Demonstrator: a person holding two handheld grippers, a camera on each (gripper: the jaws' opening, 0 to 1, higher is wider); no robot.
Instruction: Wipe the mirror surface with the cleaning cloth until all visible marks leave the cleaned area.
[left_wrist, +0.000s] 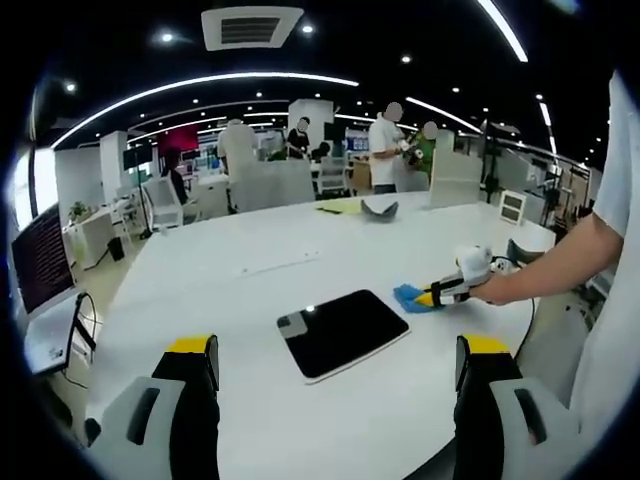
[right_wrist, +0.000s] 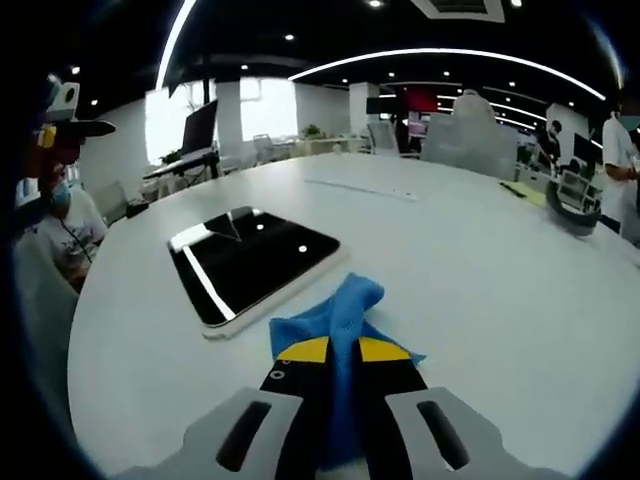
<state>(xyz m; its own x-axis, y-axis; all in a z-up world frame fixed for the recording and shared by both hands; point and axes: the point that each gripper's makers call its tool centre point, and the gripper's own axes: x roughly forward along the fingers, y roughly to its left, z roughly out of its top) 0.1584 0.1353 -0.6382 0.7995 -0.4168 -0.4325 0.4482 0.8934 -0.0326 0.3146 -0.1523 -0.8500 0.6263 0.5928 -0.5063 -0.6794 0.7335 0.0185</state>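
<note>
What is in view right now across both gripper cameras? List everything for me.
mirror: one, dark reflective face with pale border, flat on the table, bare of the cloth
cleaning cloth: one, blue, pinched in the right gripper beside the mirror's near corner
table: one, white, large and rounded
yellow sheet: one, at the table's far edge
grey curved object: one, next to the yellow sheet
monitor: one, dark screen, off the table's left side
people: several standing in the background of the left gripper view
left gripper: jaws apart, yellow-tipped, holding nothing, near the mirror
right gripper: jaws shut on the cloth
person's forearm: holding the right gripper
</note>
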